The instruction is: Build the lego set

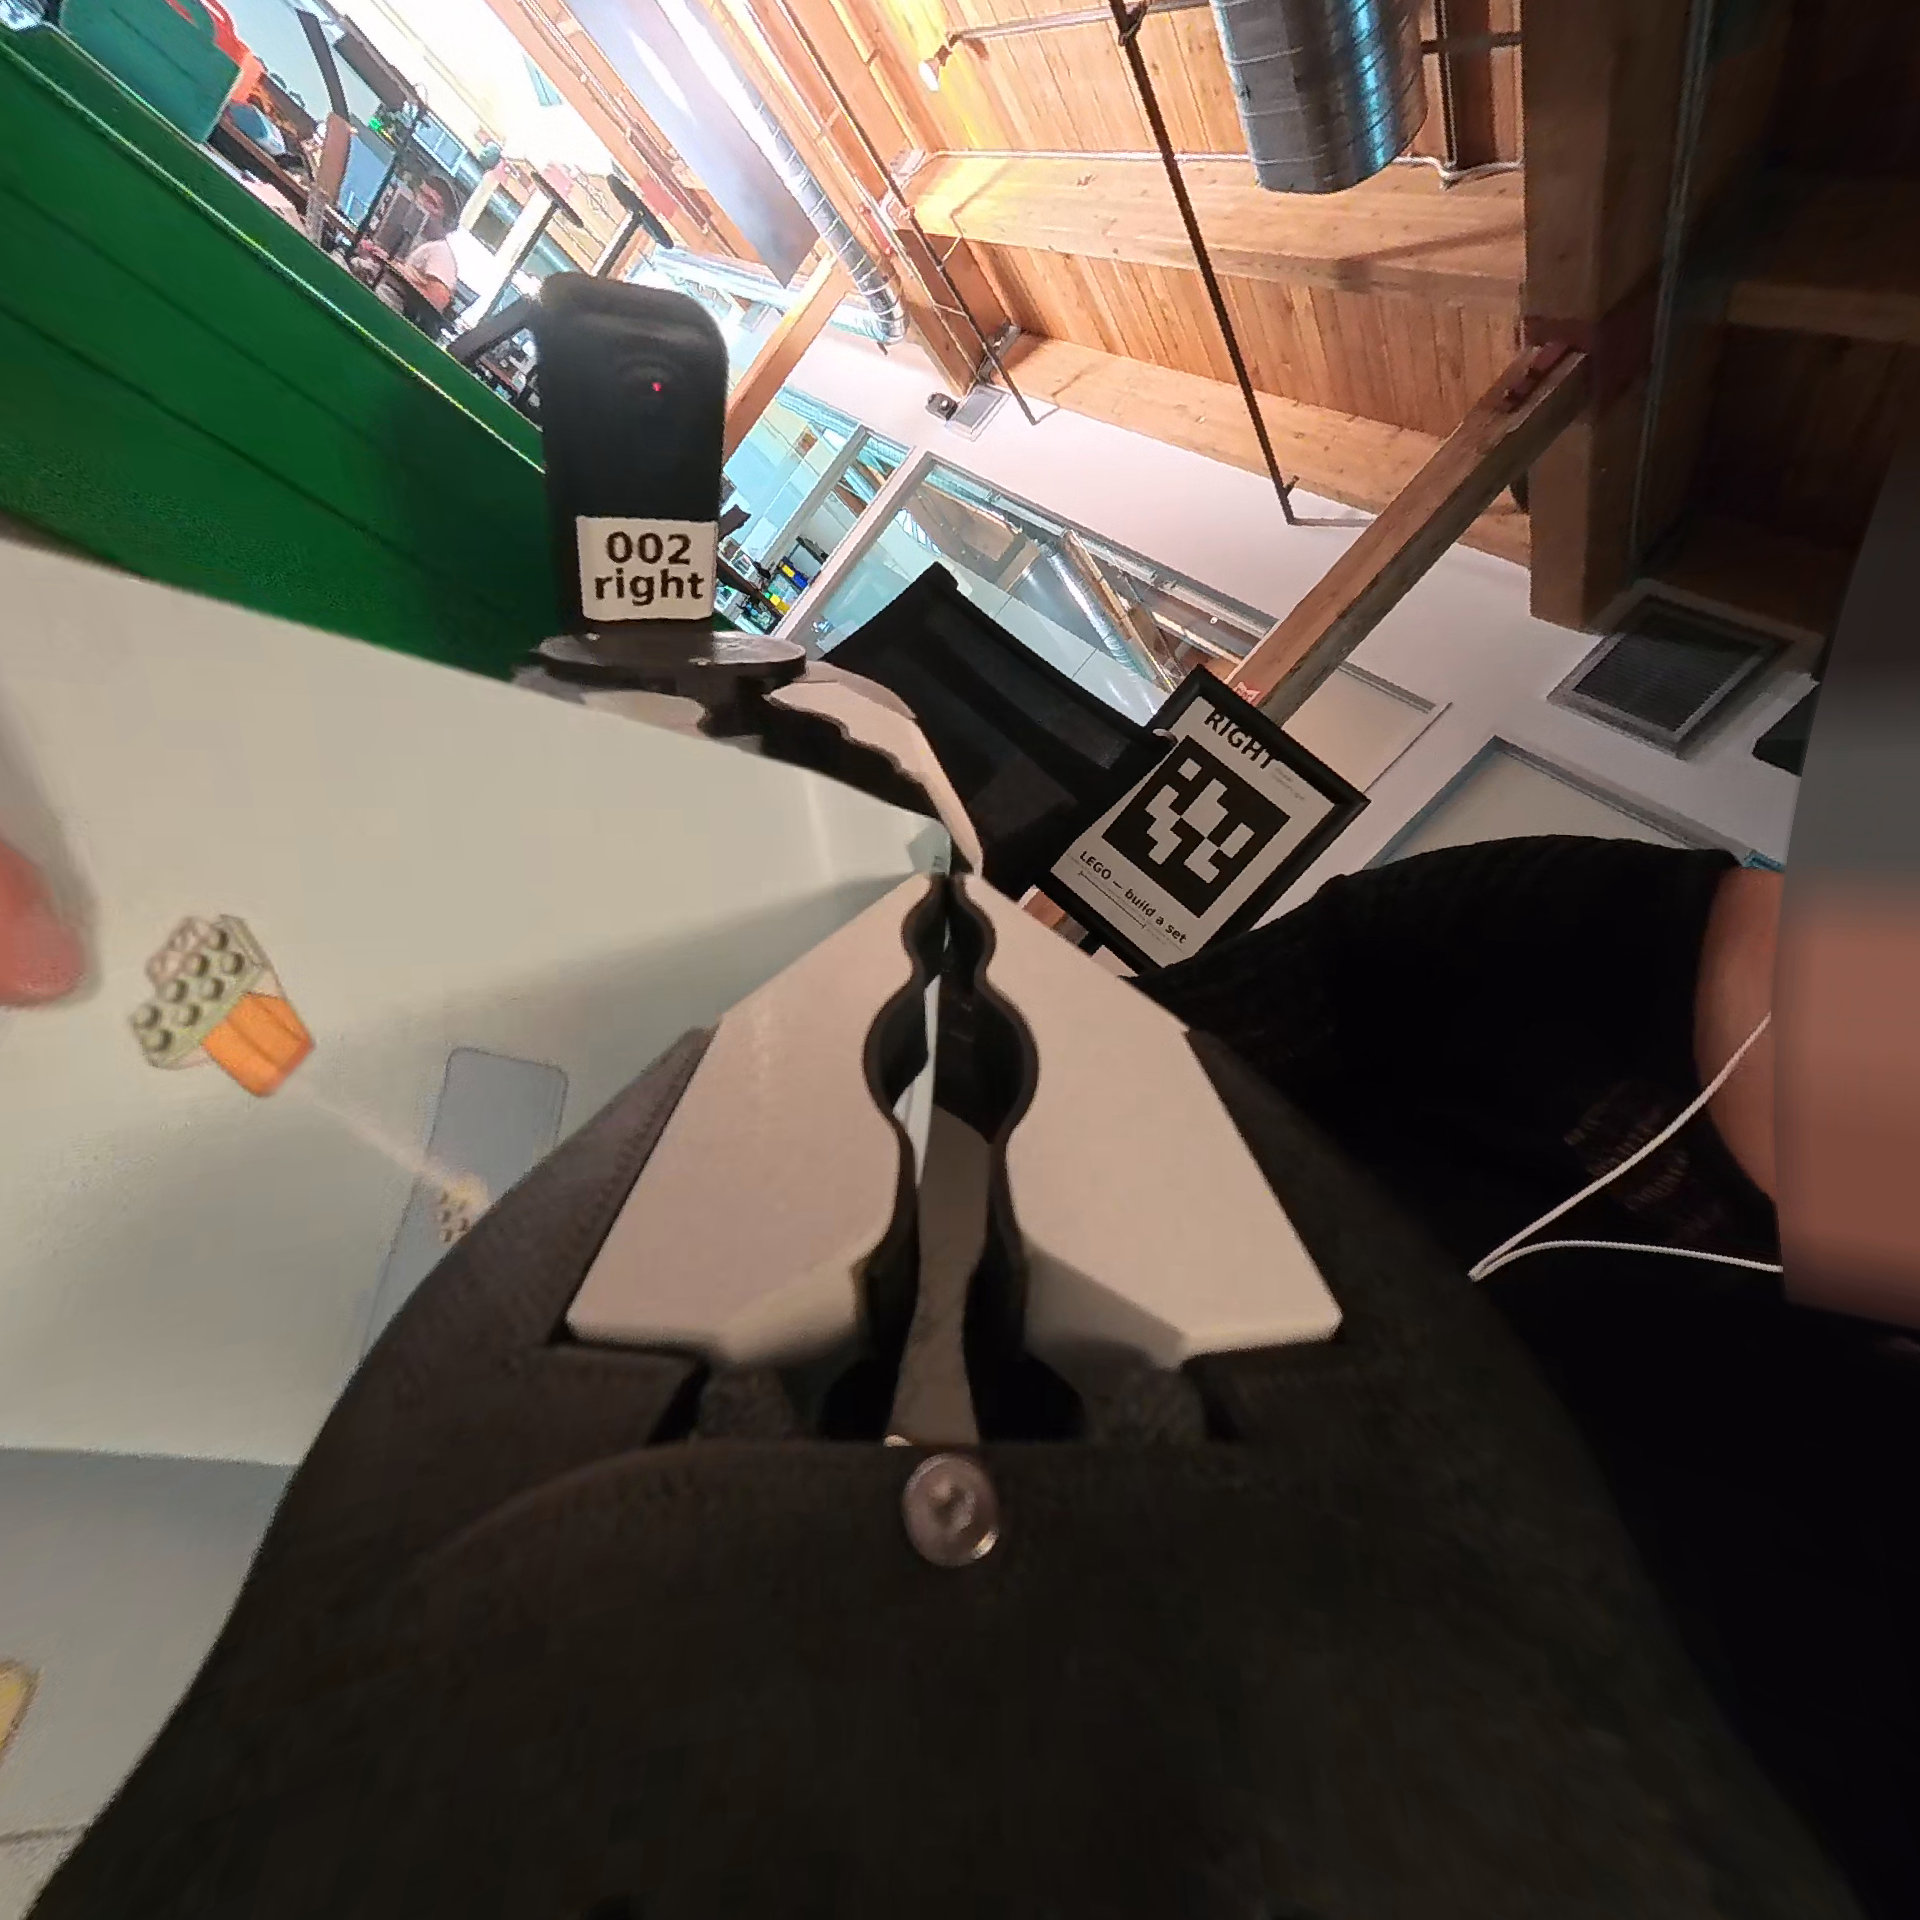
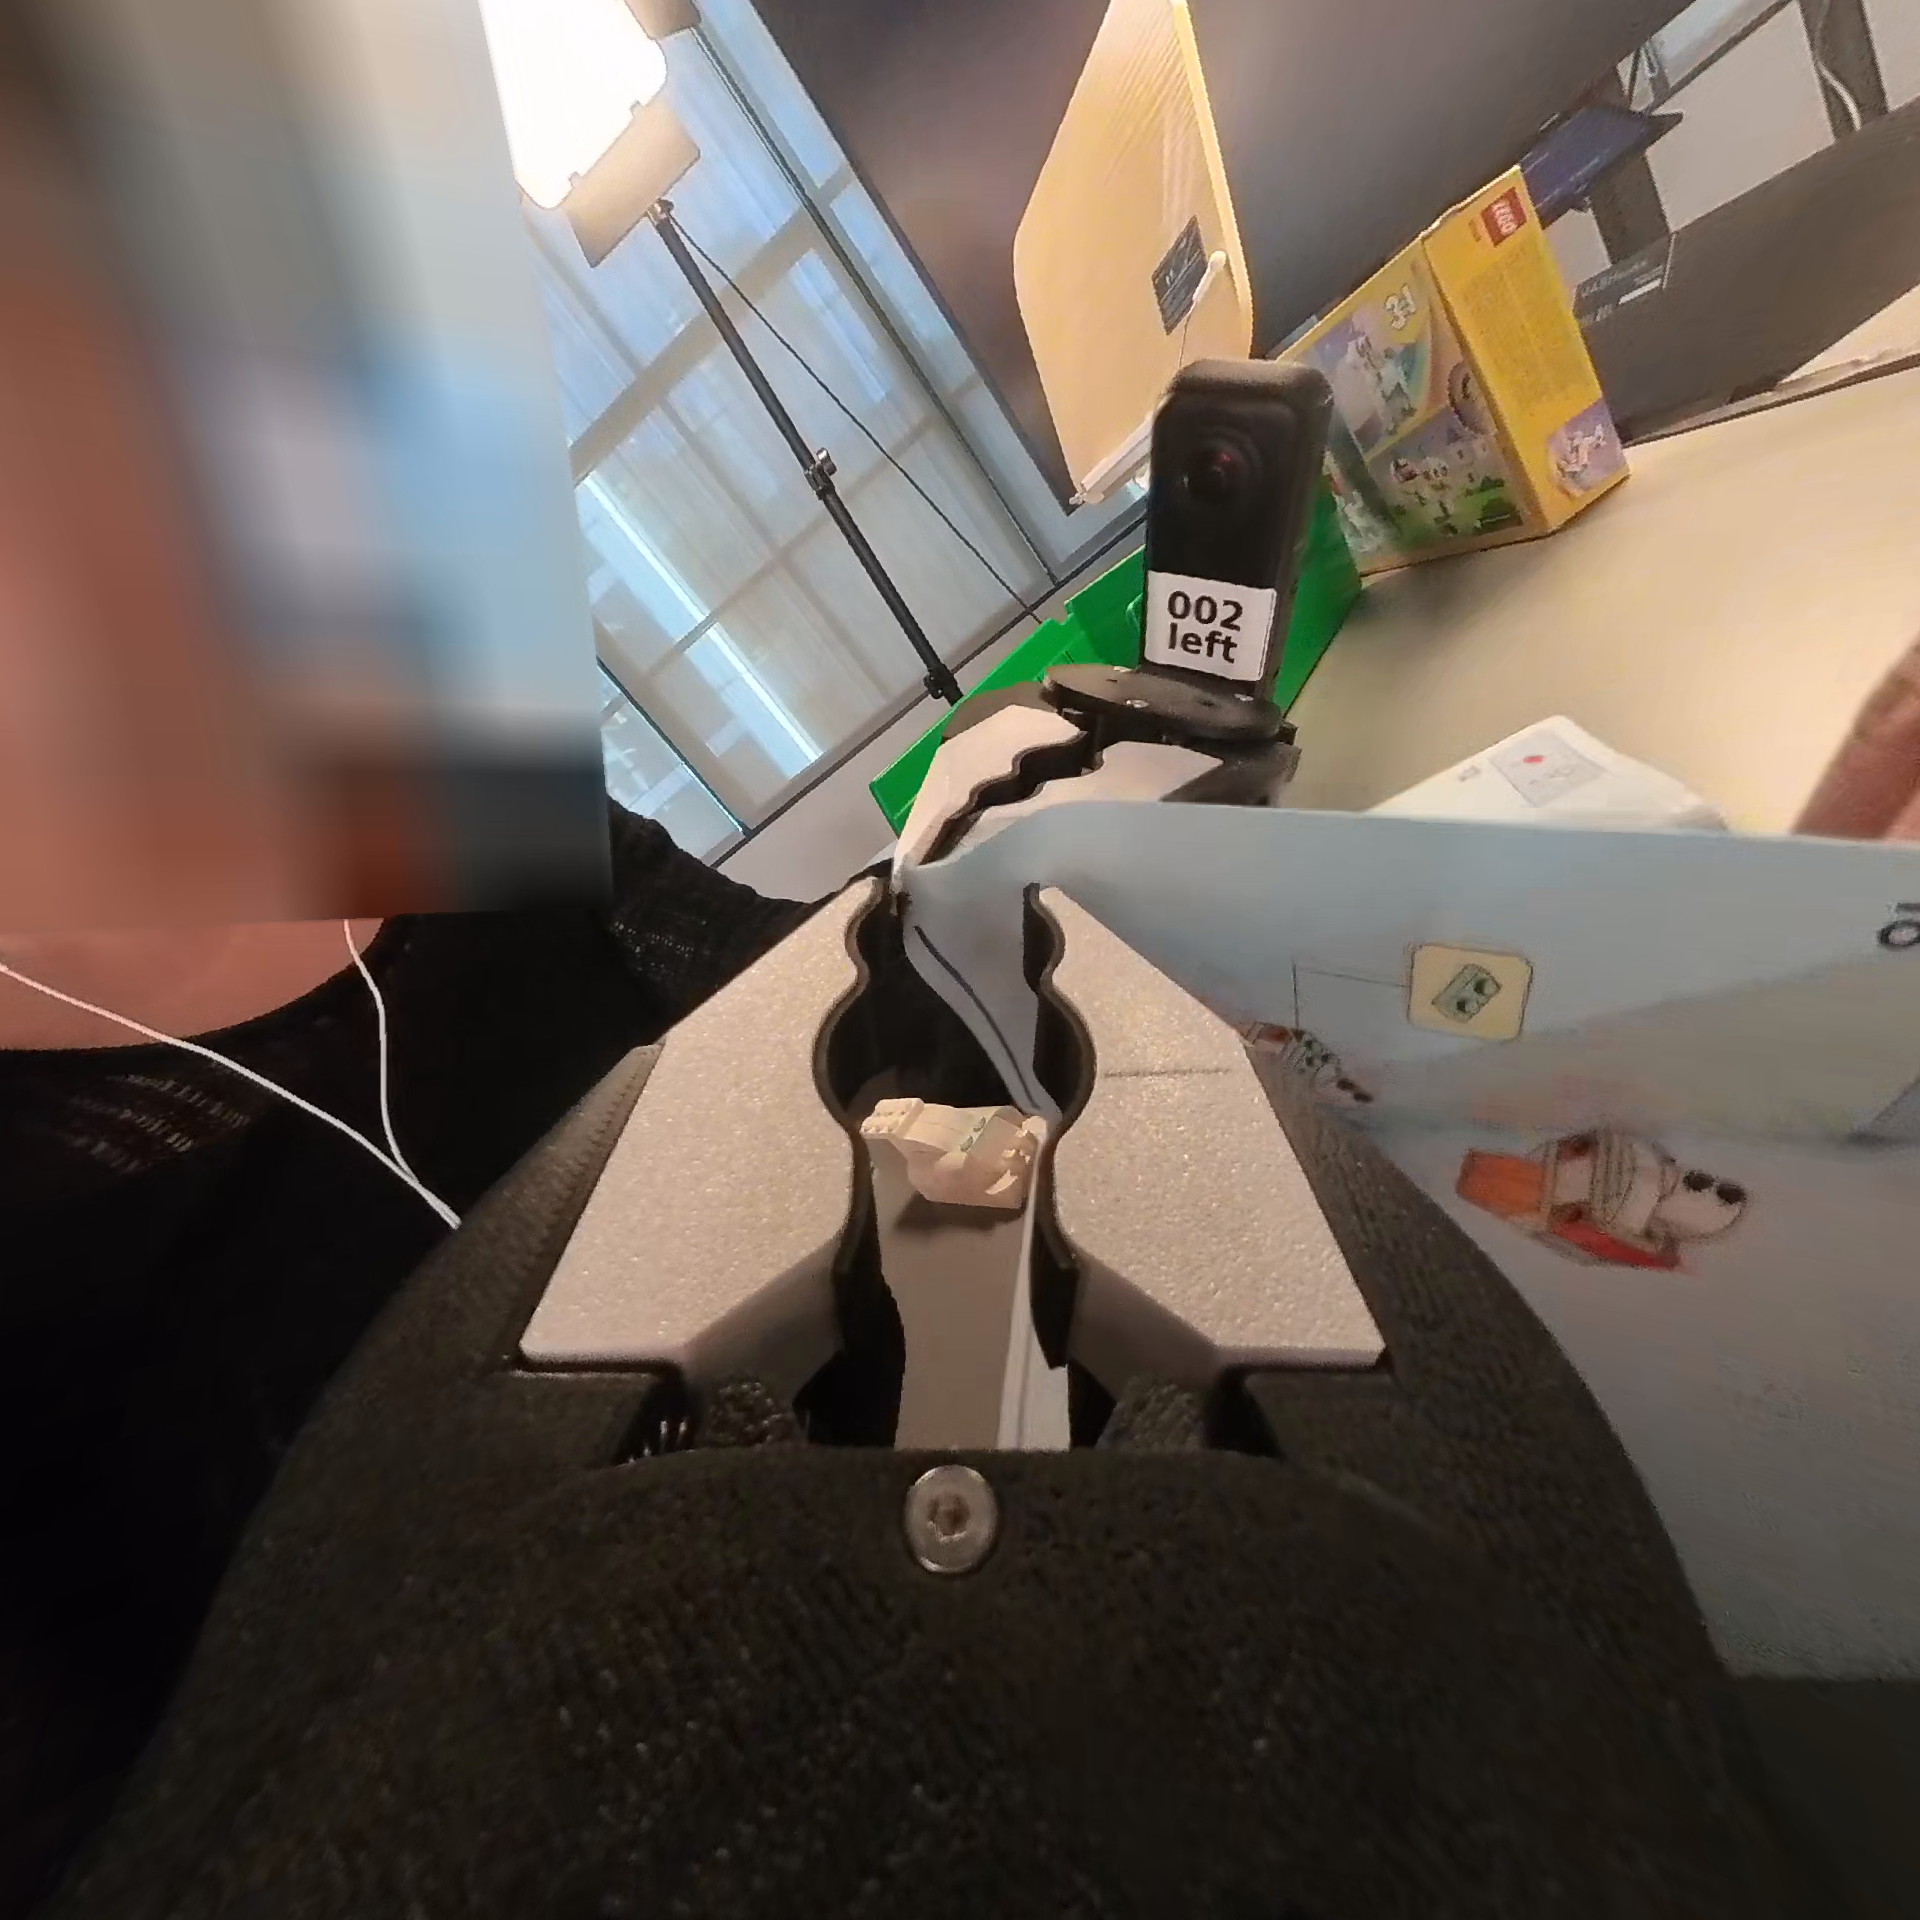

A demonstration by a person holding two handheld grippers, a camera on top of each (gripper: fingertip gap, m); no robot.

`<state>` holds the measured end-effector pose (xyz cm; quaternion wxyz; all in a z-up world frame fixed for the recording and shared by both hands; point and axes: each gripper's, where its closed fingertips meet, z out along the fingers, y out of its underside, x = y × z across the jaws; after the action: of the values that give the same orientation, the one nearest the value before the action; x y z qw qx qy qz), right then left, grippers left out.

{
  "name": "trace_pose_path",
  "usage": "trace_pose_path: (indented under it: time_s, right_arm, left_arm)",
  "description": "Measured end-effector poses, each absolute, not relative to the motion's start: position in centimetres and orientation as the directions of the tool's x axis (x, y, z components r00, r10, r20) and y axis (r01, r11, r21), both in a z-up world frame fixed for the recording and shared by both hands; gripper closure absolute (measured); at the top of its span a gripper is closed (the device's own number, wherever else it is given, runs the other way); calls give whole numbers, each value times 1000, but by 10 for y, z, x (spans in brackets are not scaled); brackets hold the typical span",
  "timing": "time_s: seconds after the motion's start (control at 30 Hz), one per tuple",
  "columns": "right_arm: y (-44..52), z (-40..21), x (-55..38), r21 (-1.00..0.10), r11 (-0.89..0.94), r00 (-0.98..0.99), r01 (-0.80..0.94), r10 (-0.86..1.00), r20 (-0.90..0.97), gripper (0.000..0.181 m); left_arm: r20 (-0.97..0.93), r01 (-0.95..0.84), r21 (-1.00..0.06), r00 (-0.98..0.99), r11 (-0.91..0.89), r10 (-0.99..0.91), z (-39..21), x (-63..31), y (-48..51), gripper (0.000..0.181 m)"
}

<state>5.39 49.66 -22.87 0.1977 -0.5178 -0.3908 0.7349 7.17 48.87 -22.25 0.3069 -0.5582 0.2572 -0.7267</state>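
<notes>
I am holding the pale blue instruction booklet [image 1: 436, 883] up in the air with both grippers, well above the beige table [image 2: 1558, 644]. The booklet is spreading out to the left of my left gripper [image 1: 948, 904] and to the right of my right gripper [image 2: 961, 914], its printed build steps facing me. My left fingers [image 1: 790, 1122] are pressing nearly together on the booklet's edge, with the thin sheet running down the slot between them. My right fingers [image 2: 727, 1122] are standing narrow too, and the page's curled corner is passing between their tips; I am fairly sure they are pinching it, though the fold is hiding the contact itself. The two grippers are meeting almost tip to tip at that same corner. Beyond my right fingers, the yellow lego box [image 2: 1455, 384] is standing on the table, with the green baseplate [image 2: 997, 717] lying just in front of it. Far below, seen through the gap between my right fingers, a small white lego piece [image 2: 951, 1153] is lying.
</notes>
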Motion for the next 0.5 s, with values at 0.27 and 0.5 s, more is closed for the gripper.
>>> trace_pose_path:
  time_s: [0.27, 0.5]
  right_arm:
    - [498, -231, 54, -783, -611, -371, 116, 705, -605, 158]
    - [504, -231, 60, -796, -595, -330, 109, 734, -594, 159]
  left_arm:
    - [654, 163, -717, -179, -678, -735, -223, 71, 490, 181]
    - [649, 175, -724, -157, -667, -745, -224, 71, 493, 181]
